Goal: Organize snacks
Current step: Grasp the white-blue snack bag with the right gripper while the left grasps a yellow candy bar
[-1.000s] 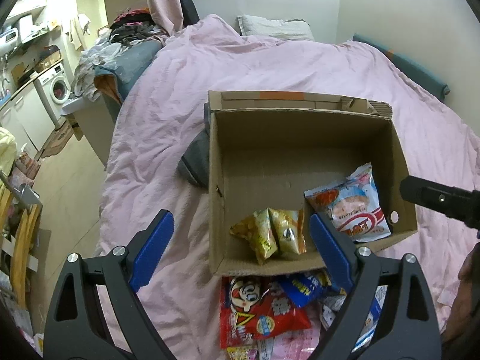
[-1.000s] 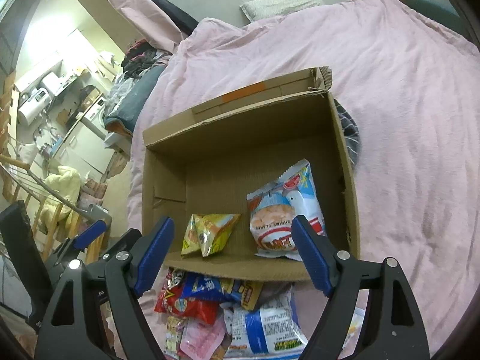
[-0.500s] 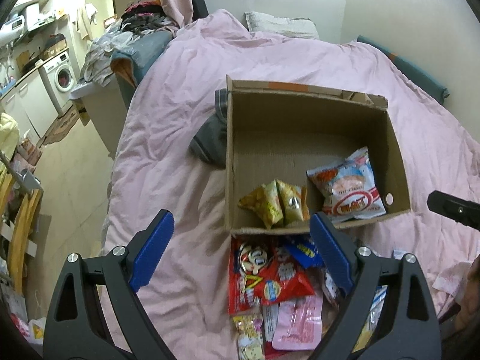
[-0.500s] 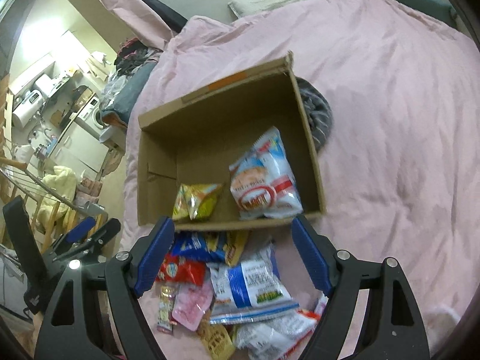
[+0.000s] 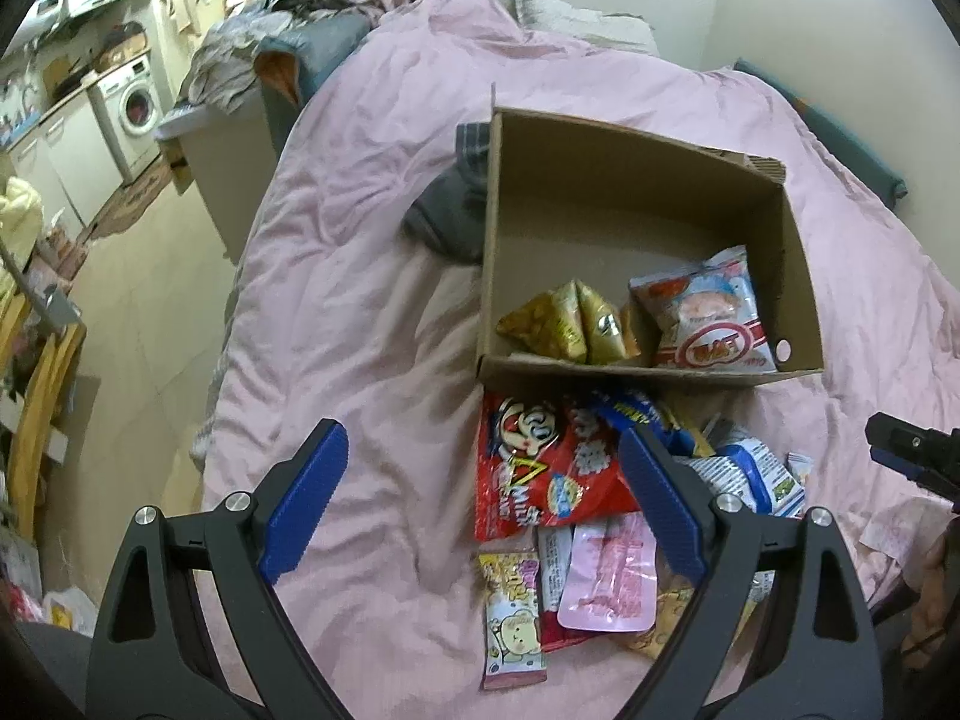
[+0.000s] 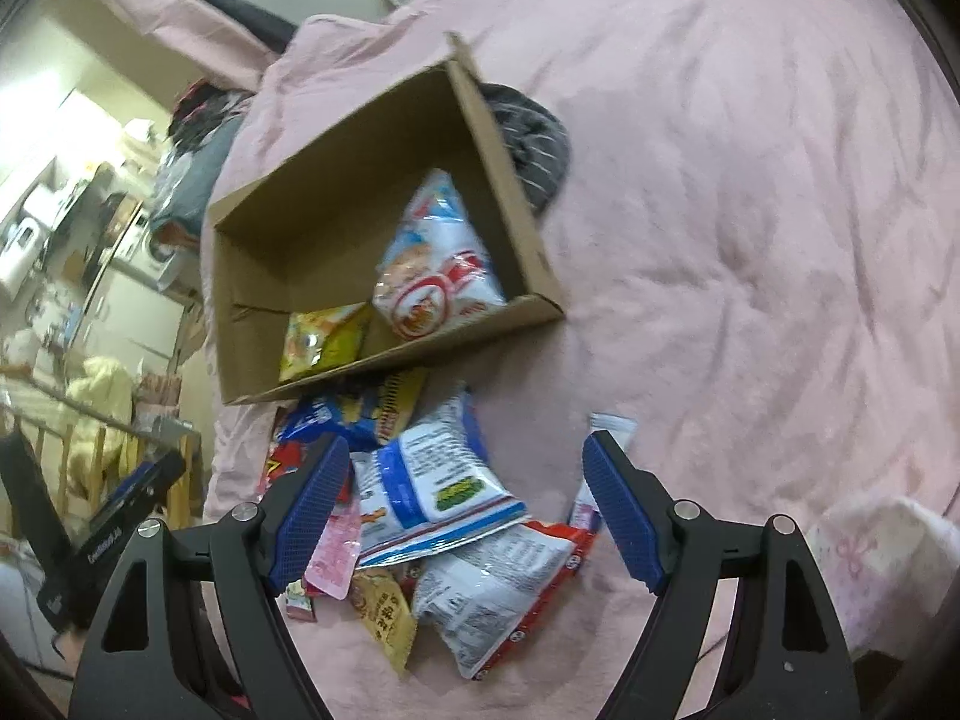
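Note:
An open cardboard box lies on the pink bed. Inside it are yellow snack packets and a white-and-red bag. A pile of loose snacks lies in front of the box: a red bag, a pink pouch, a blue-and-white bag and a white-and-red bag. My left gripper is open and empty above the pile's left side. My right gripper is open and empty over the pile.
A dark grey garment lies against the box's far side. The pink duvet spreads all around. The bed's left edge drops to the floor, with a washing machine beyond. A white patterned cloth lies at the right.
Both grippers have drawn back from the box towards me, so the snack pile in front of it now fills the near view. Both stay open and empty.

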`<act>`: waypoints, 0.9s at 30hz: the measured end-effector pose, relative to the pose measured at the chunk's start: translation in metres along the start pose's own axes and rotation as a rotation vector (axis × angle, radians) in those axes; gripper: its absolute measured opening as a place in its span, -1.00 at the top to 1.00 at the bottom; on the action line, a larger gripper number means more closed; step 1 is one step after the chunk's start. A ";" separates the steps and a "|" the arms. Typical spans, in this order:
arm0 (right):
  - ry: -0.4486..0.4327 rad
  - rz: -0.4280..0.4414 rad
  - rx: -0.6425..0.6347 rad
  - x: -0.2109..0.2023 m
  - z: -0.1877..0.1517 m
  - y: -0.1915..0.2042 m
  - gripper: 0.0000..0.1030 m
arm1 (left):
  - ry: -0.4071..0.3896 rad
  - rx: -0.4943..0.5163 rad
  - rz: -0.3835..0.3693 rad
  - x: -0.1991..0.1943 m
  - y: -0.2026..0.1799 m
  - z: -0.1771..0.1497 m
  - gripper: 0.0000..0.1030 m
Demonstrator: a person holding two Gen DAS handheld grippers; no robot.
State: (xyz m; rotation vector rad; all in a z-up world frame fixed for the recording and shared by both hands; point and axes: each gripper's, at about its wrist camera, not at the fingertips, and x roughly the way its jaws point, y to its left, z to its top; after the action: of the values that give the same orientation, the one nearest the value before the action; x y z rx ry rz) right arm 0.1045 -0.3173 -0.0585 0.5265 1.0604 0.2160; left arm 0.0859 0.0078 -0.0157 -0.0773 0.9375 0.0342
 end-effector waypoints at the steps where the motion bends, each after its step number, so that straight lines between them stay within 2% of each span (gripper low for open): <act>1: 0.006 -0.005 0.010 0.001 0.001 -0.003 -0.61 | 0.007 -0.012 0.004 0.002 0.002 0.000 -0.75; 4: 0.065 -0.034 0.056 0.016 -0.002 -0.013 -0.61 | 0.022 -0.035 0.009 0.007 0.005 0.000 -0.75; 6: 0.133 -0.009 0.059 0.032 -0.006 -0.013 -0.61 | 0.040 -0.058 0.001 0.011 0.007 0.000 -0.75; 8: 0.183 -0.002 -0.003 0.047 -0.010 -0.002 -0.61 | 0.052 -0.075 -0.007 0.013 0.008 0.000 -0.75; 11: 0.261 -0.015 -0.108 0.073 -0.018 0.019 -0.72 | 0.068 -0.084 -0.012 0.016 0.010 0.000 -0.75; 15: 0.287 -0.047 -0.176 0.096 -0.023 0.038 -0.87 | 0.095 -0.092 0.000 0.020 0.018 -0.004 -0.75; 18: 0.291 -0.047 -0.186 0.105 -0.020 0.051 -0.89 | 0.128 -0.107 0.017 0.025 0.027 -0.008 -0.75; 20: 0.288 -0.078 -0.211 0.111 -0.018 0.060 -0.89 | 0.151 -0.114 0.024 0.029 0.033 -0.011 -0.75; 24: 0.329 -0.103 -0.214 0.123 -0.018 0.067 -0.88 | 0.194 -0.111 0.036 0.036 0.042 -0.022 -0.75; 25: 0.333 -0.116 -0.220 0.126 -0.018 0.067 -0.87 | 0.202 -0.109 0.038 0.037 0.045 -0.024 -0.75; 27: 0.328 -0.132 -0.220 0.126 -0.018 0.064 -0.59 | 0.226 -0.110 0.038 0.040 0.050 -0.031 -0.75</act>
State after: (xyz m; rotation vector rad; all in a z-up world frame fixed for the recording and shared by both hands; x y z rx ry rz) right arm 0.1547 -0.2054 -0.1298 0.2252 1.3664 0.3055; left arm 0.0819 0.0548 -0.0689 -0.1675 1.1624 0.1137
